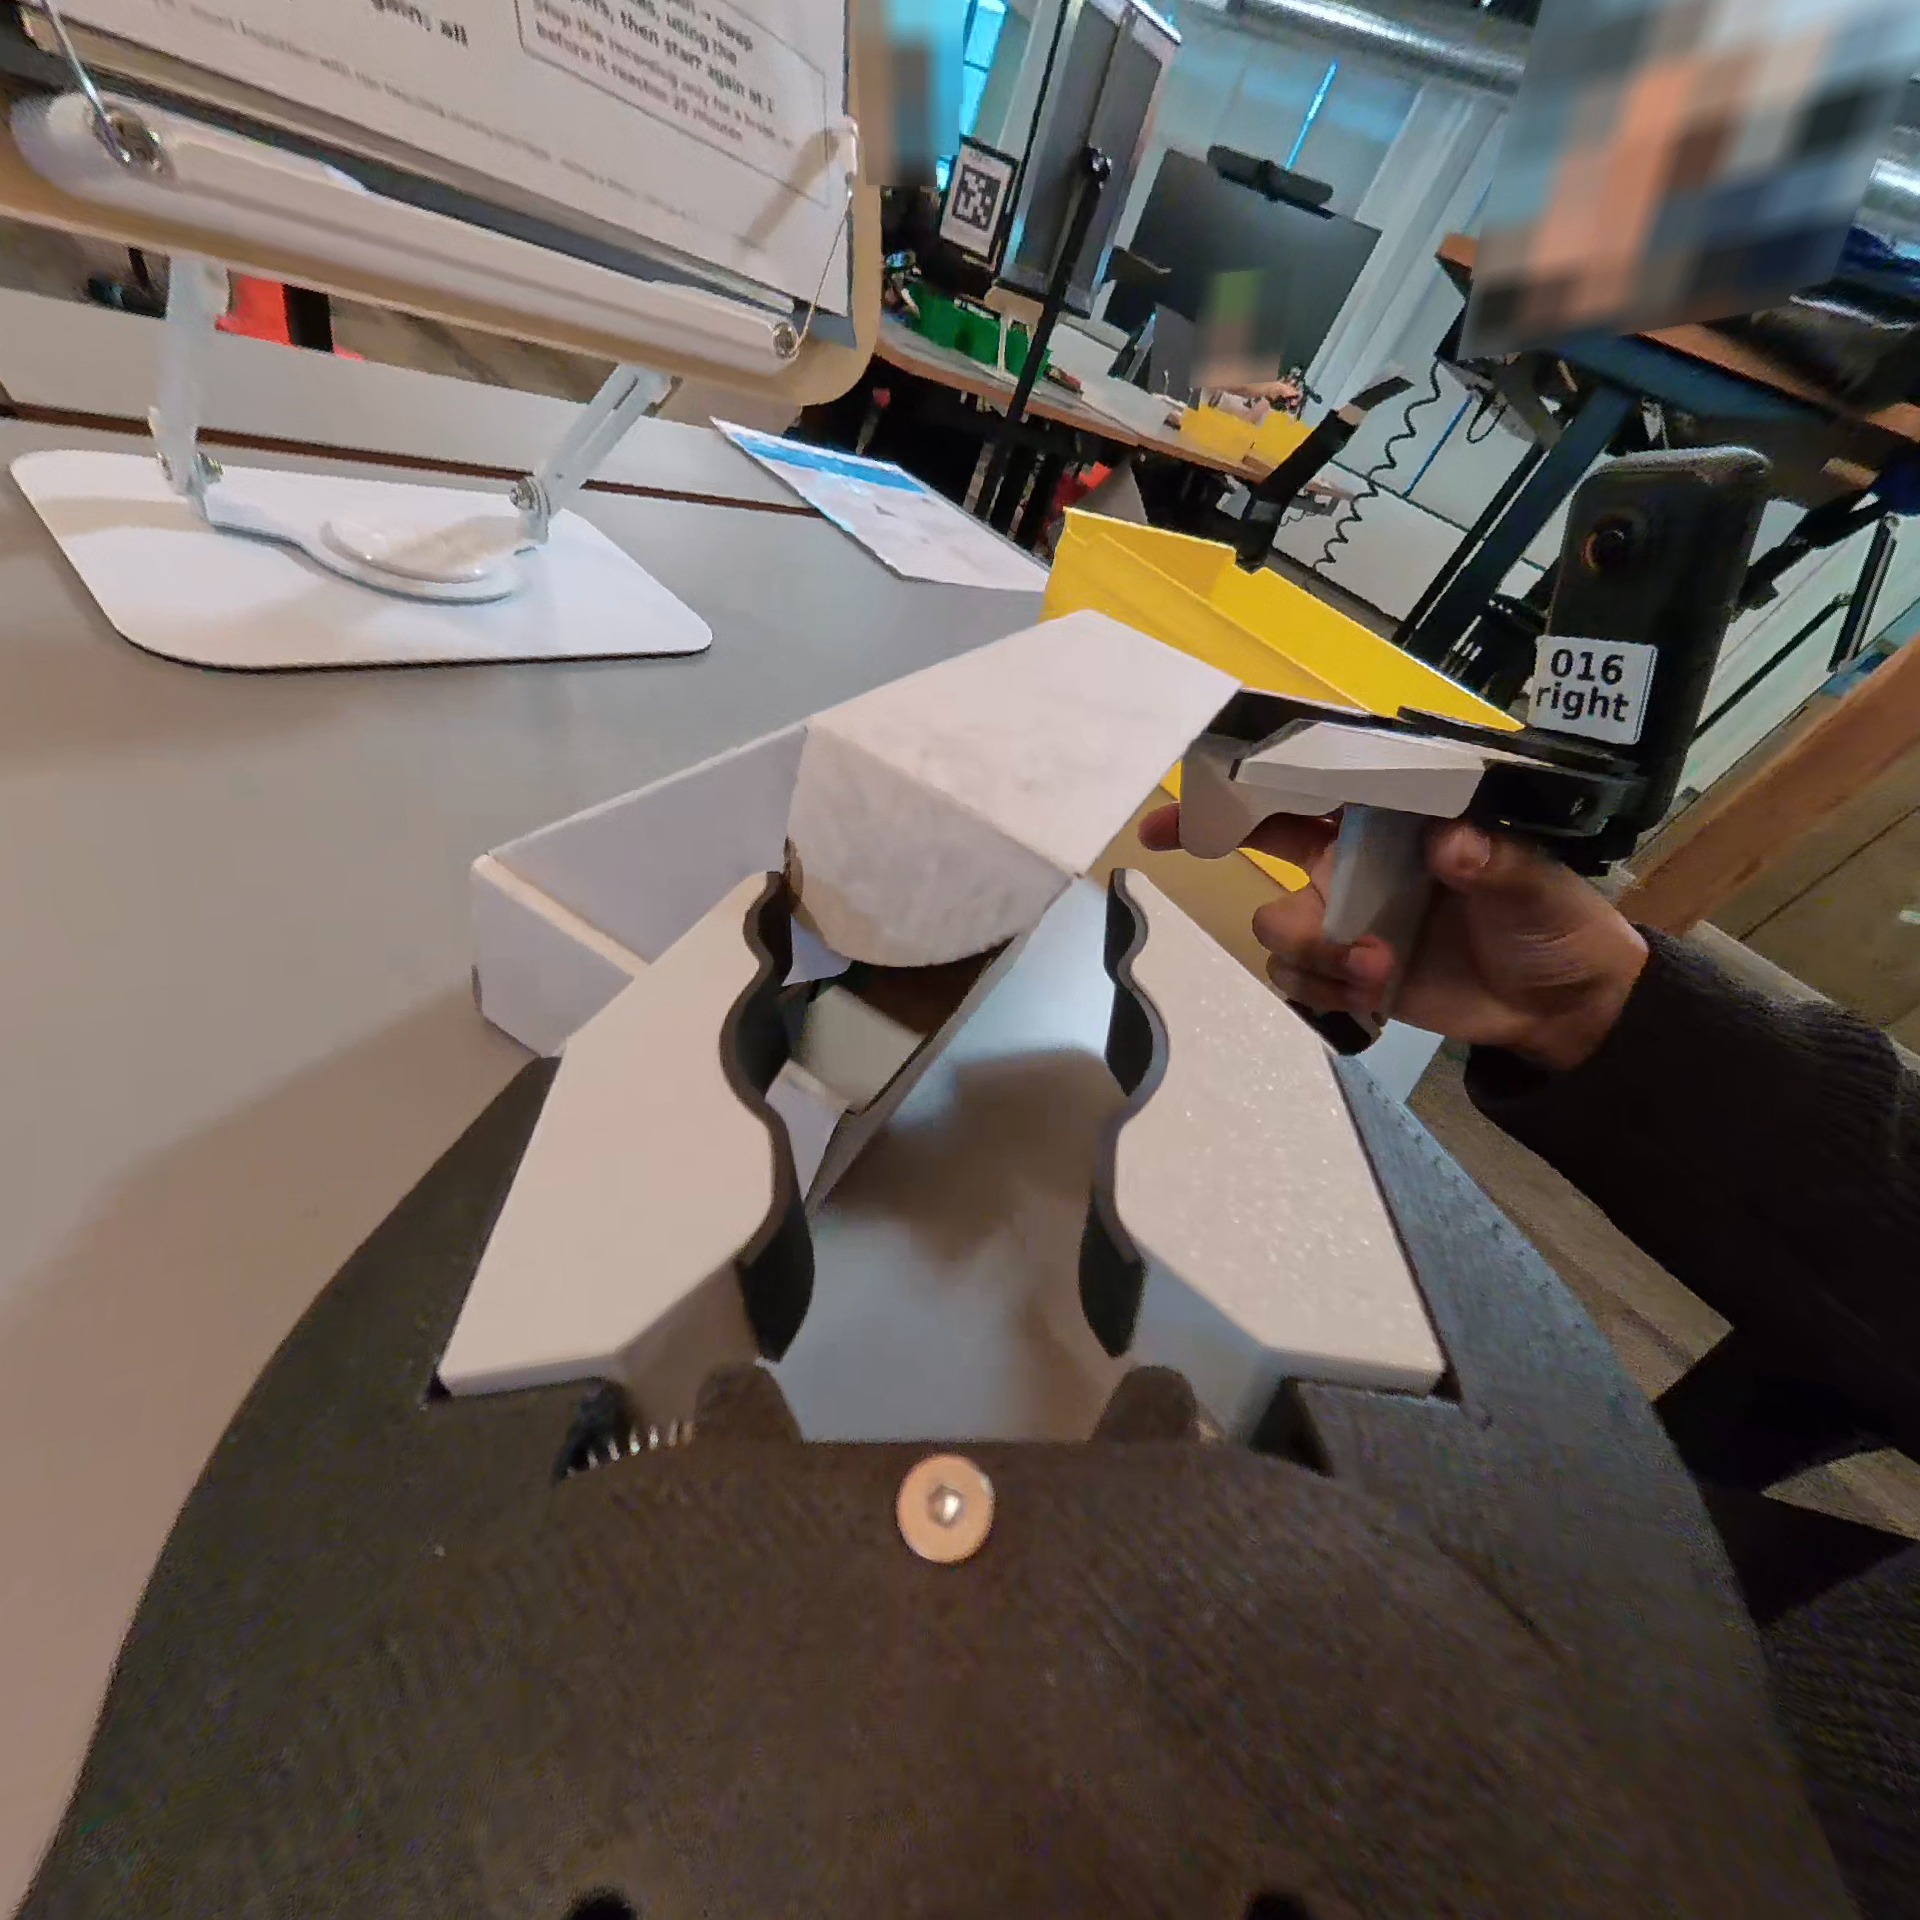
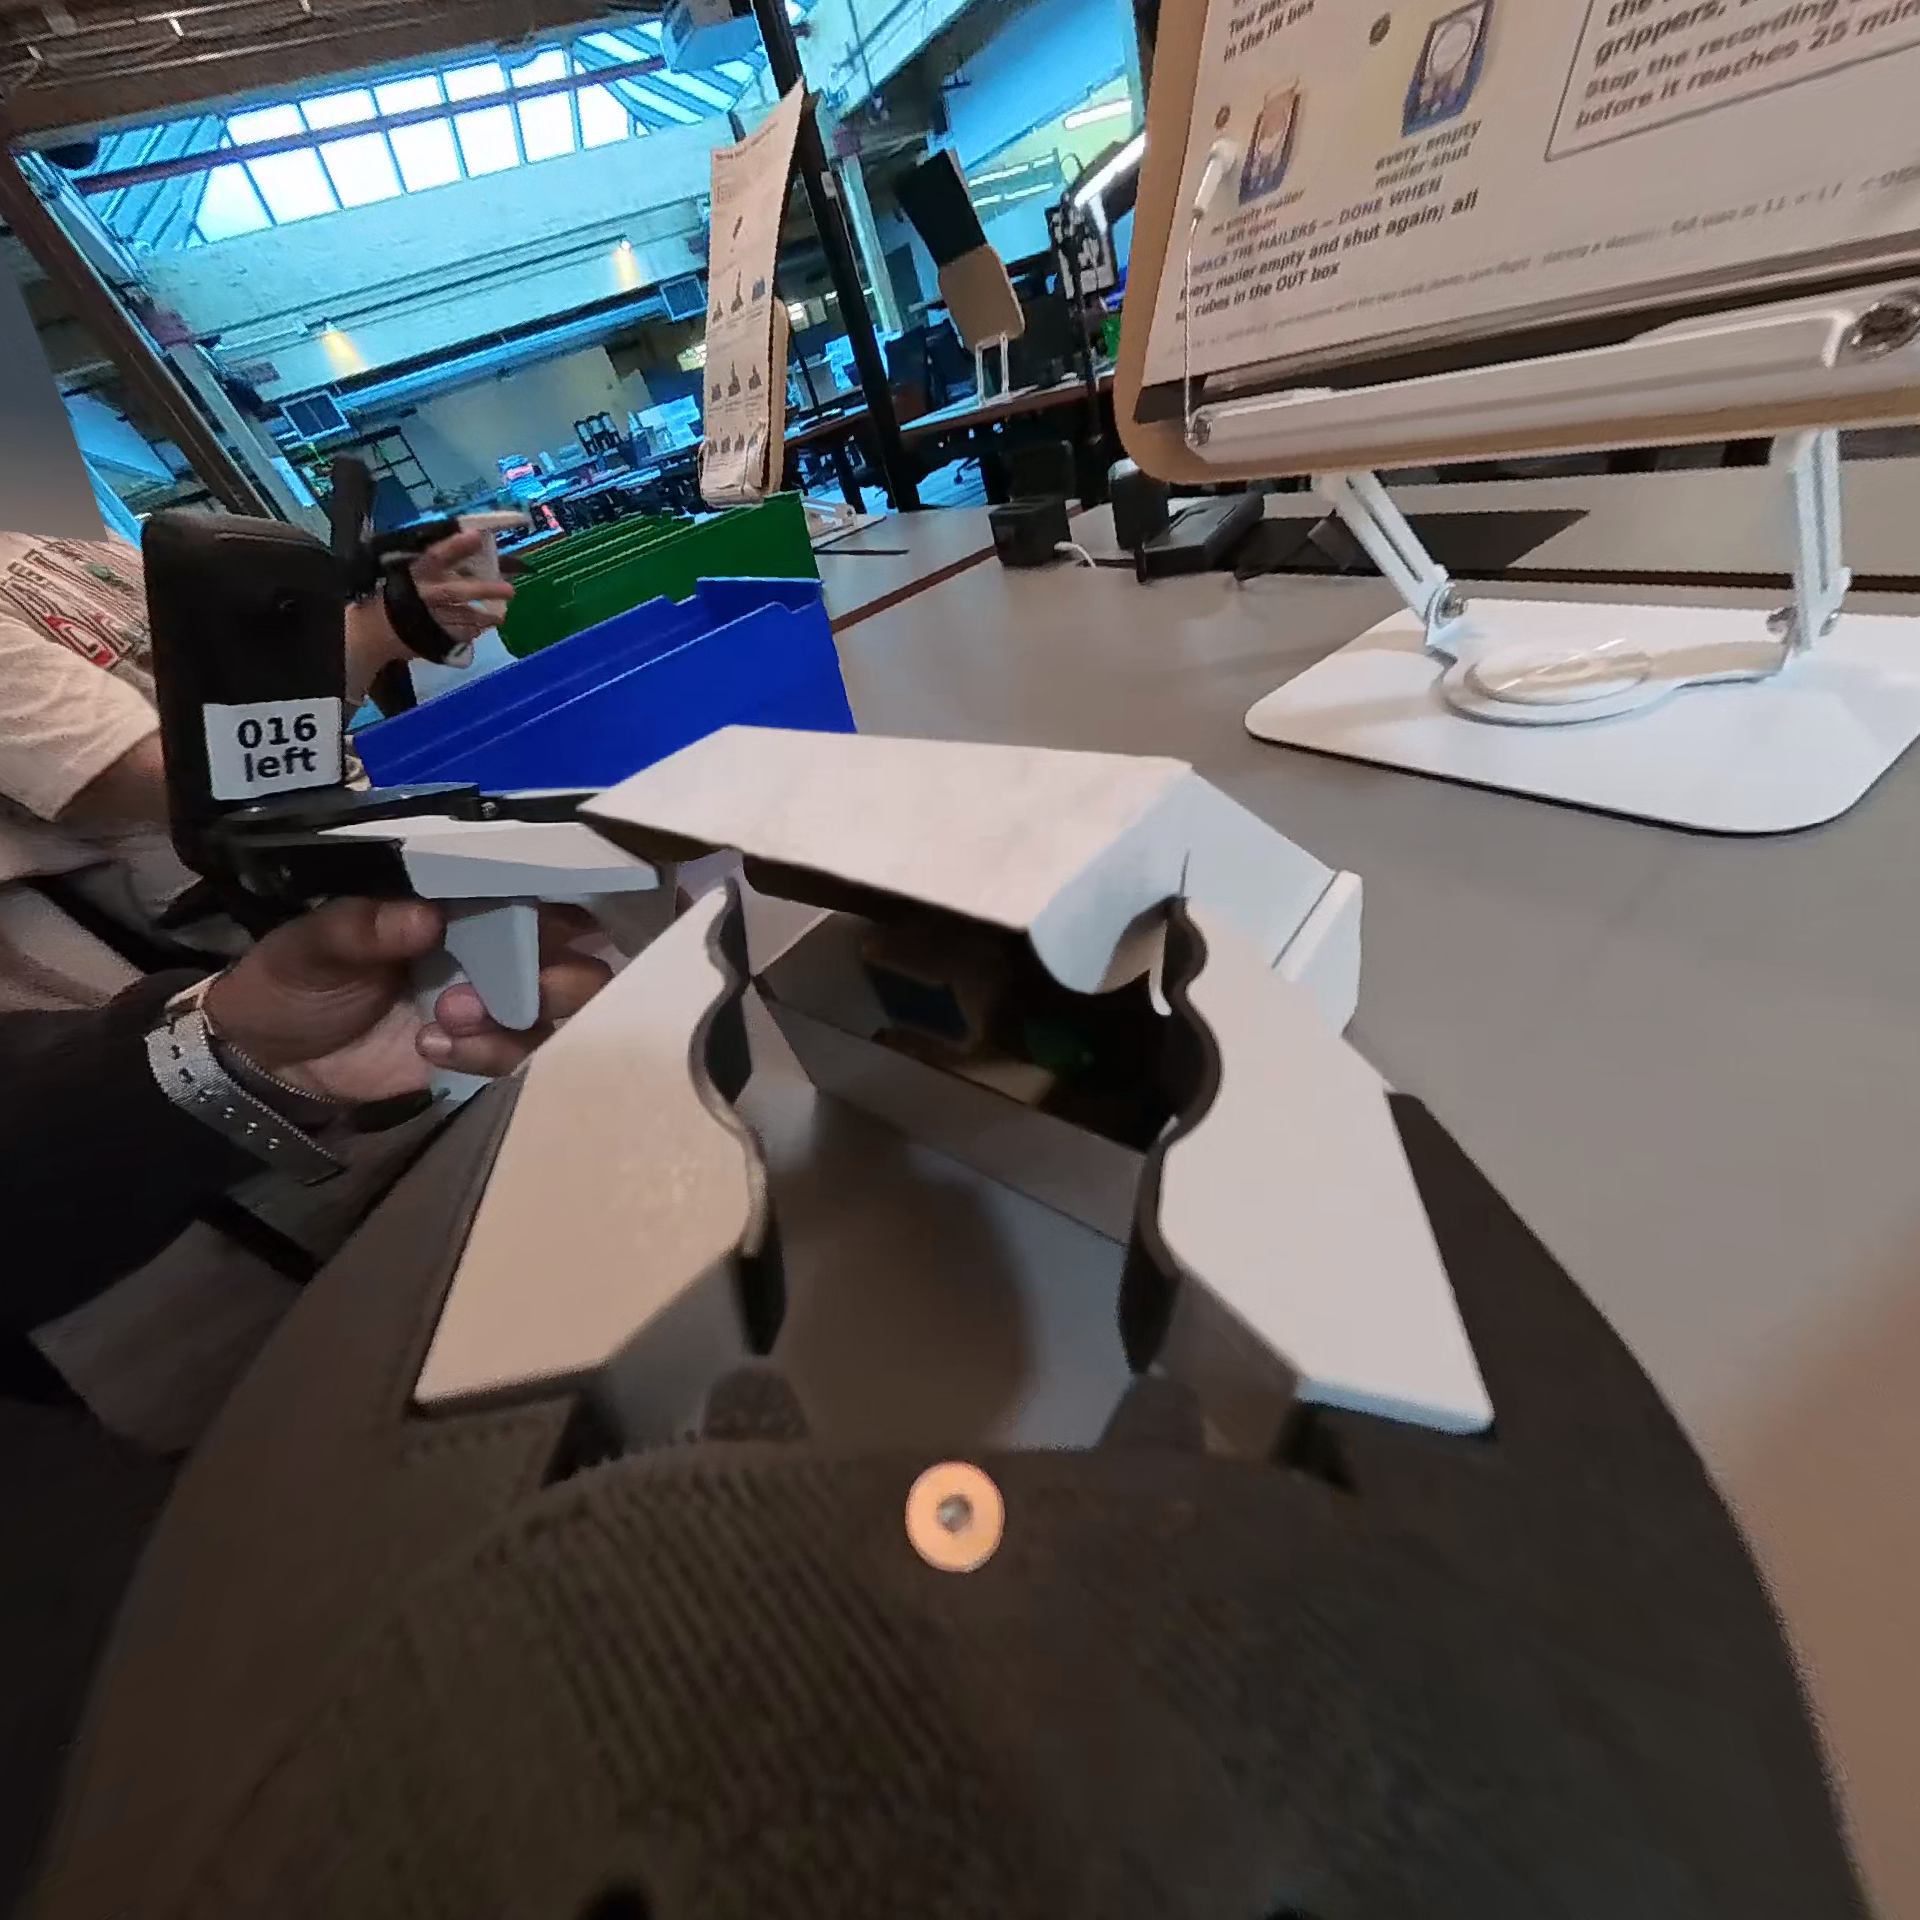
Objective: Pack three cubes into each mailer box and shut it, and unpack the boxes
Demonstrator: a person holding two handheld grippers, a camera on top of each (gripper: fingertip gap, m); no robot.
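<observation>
Your left tongs (image 1: 940, 1049) and right tongs (image 2: 961, 1049) both stand open around the white mailer box (image 1: 665, 894) on the grey surface (image 1: 260, 831), lid (image 2: 914, 800) half-raised, cubes (image 2: 925, 1003) inside.

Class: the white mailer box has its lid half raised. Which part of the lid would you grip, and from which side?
Probably the lid's free front flap, from a side end: it sticks out thin and flat above the box, clear of the walls.
</observation>
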